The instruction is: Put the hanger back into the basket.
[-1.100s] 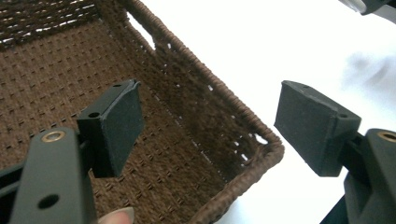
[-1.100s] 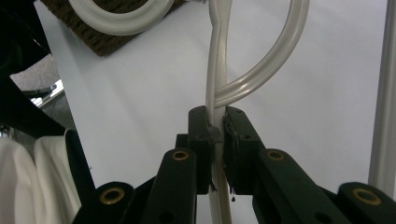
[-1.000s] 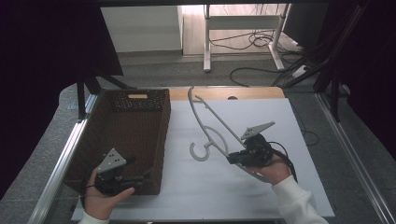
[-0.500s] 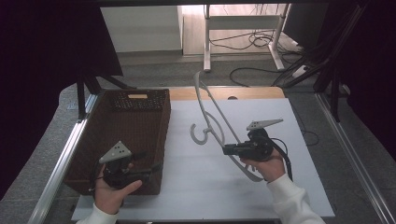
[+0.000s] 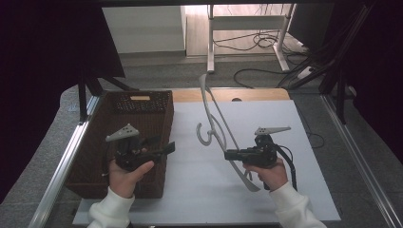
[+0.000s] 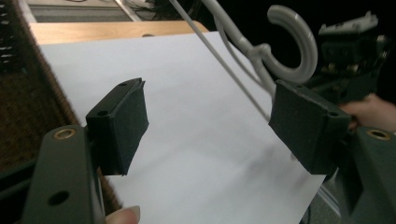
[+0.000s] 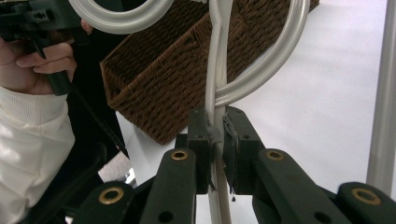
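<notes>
A hanger [image 5: 216, 124] is held off the table [image 5: 304, 190] by the right gripper [image 5: 228, 154], whose jaws are clamped on the hanger's shaft; in the right gripper view the pads [image 7: 233, 147] are seen pressed on either side of the thin rod just below the point where its loops meet. From this grip the hanger rises up and away, its hook [image 5: 205, 135] hanging on the side toward the basket [image 5: 142, 102]. The left gripper [image 5: 166, 148] is poised over the near edge of the basket with its jaws parted and nothing between them; in the left gripper view the hook [image 6: 299, 42] lies ahead, beyond the far jaw and well apart from both pads. The step in hand is judged to be a carry or handover of the hanger. The next move would probably call for the left gripper to be brought to the hook or shaft and closed before the right grip is loosened; a premature loosening could let the hanger tip.
</notes>
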{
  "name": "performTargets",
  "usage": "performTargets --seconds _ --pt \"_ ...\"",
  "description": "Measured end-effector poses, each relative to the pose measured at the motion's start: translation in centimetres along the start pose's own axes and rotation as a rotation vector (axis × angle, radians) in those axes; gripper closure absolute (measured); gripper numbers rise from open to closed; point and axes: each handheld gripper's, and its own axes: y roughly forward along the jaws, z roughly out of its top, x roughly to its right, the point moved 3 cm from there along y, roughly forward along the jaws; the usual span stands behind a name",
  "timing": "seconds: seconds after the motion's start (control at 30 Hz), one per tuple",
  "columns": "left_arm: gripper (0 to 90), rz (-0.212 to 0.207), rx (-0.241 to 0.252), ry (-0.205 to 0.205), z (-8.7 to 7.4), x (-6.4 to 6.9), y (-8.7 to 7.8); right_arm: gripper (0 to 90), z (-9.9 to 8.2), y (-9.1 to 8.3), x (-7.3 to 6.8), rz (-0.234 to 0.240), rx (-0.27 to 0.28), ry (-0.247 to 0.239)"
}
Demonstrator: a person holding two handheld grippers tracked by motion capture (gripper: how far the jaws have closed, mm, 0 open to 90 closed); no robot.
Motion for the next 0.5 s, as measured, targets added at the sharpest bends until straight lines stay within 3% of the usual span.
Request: performTargets --seconds 0.27,0.37,0.5 --pt "27.0 -0.082 -0.008 -0.058 2.5 0.8 3.2 81.8 -0.5 0.0 0.1 0.029 0.075 0.041" --pt "27.4 -0.094 -0.009 -0.096 2.7 0.4 4.3 81.8 -0.7 0.0 0.1 0.029 0.087 0.042" --pt "28.0 -0.115 -0.009 -0.144 2.5 0.0 5.4 81.8 -0.9 -0.1 0.2 0.063 0.114 0.069"
